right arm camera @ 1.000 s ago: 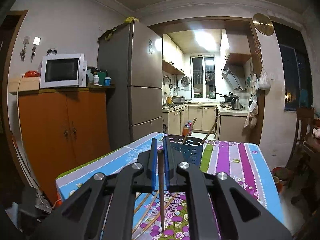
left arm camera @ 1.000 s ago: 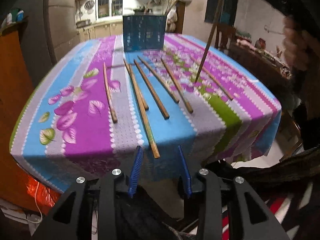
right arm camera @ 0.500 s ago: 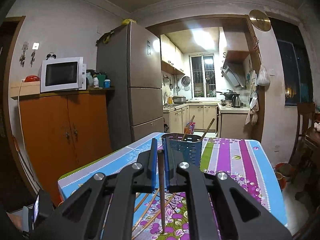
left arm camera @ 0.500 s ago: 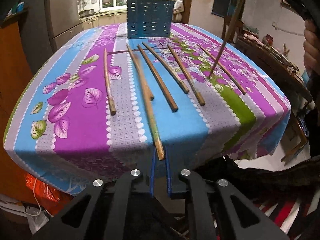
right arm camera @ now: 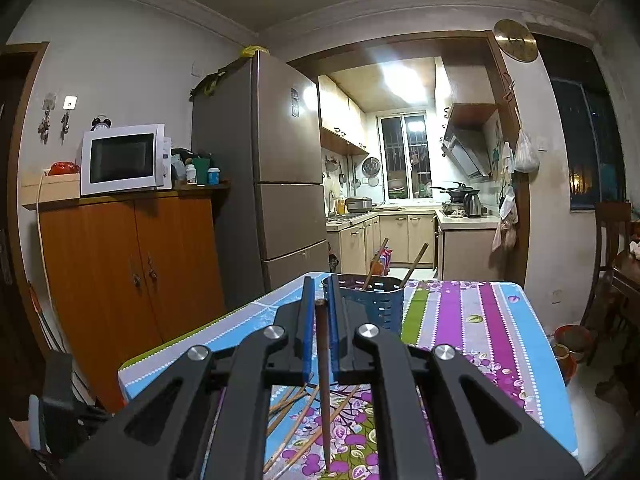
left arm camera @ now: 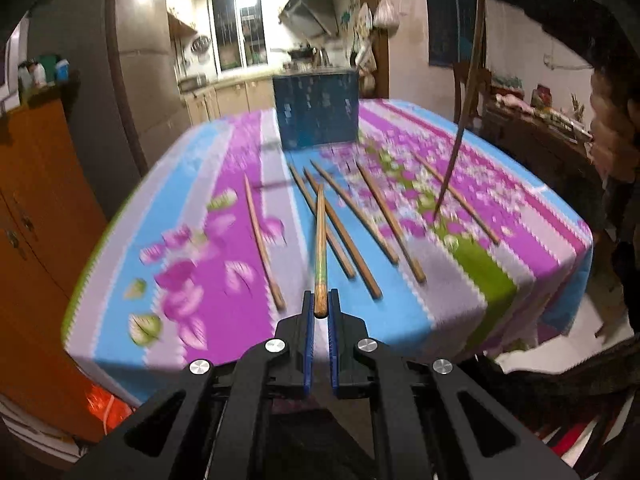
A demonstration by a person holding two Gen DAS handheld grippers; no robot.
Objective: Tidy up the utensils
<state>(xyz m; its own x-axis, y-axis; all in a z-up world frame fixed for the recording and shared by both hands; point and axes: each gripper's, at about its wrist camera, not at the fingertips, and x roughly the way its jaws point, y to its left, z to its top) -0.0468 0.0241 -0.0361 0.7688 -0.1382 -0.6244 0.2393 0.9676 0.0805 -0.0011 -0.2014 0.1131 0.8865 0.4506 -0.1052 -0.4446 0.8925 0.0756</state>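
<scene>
Left tongs (left arm camera: 319, 312) newly clamped on lifted chopstick (left arm camera: 320, 248), right tongs (right arm camera: 321, 308) gripping dark chopstick (right arm camera: 325, 380), no legible writing

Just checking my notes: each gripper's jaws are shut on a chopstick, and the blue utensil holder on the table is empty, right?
Not quite: the blue utensil holder isn't empty. The right wrist view shows two chopsticks standing in it. The rest is right.
</scene>
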